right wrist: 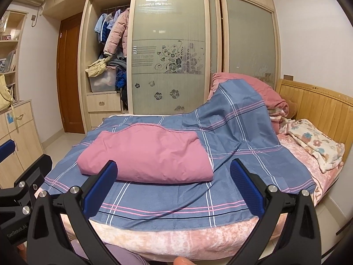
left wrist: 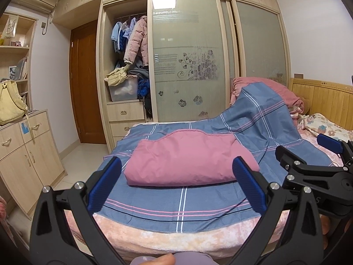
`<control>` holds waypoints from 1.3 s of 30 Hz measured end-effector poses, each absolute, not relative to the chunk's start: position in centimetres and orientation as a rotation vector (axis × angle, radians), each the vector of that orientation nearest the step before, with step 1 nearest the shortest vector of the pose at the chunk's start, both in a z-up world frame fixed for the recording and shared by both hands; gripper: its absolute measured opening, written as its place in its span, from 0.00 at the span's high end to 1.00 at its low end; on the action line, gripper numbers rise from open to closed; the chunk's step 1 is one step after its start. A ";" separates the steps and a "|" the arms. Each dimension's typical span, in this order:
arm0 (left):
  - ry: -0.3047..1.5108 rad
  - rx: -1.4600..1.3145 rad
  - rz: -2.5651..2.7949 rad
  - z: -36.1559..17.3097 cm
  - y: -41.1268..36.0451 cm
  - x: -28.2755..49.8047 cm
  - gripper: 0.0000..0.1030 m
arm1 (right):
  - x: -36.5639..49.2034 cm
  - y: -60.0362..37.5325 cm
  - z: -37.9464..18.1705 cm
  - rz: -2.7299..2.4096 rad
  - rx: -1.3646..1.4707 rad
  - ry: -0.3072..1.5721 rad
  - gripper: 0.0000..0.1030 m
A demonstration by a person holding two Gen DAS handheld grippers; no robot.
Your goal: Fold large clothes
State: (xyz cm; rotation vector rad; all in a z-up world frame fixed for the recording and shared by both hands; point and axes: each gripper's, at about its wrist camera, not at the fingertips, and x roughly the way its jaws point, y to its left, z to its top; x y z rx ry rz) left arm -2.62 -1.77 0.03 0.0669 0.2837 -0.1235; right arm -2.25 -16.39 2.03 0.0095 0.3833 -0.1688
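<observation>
A: Which step is being shown here?

B: Judging by the layout, a late one. The pink garment (left wrist: 189, 156) is lying folded into a thick rectangle on the blue checked sheet (left wrist: 176, 201), near the middle of the bed (right wrist: 198, 236). Both tools are hovering short of it, above the bed's near edge.

A: How are the tongs standing?

B: The left gripper (left wrist: 176, 185) is gaping wide, its blue pads (left wrist: 106, 183) touching nothing. The right gripper (right wrist: 172, 187) is spread just as wide and is also carrying nothing.

A: What is the next move calling for?

B: Probably a decision: either one more fold, with each tool pinching a near corner of the bundle, or lifting it away. The cloth looks soft and thick, so a deep bite through all layers seems advisable.
</observation>
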 end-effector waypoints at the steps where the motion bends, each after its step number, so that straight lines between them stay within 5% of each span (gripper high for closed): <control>1: 0.285 0.068 -0.124 0.0 -1.7 -2.5 0.02 | -2.2 -16.4 2.0 -0.169 0.012 0.386 0.01; 39: 0.308 0.073 -0.133 -0.7 -1.8 -2.0 0.02 | -2.4 -16.1 1.3 -0.190 -0.004 0.398 0.01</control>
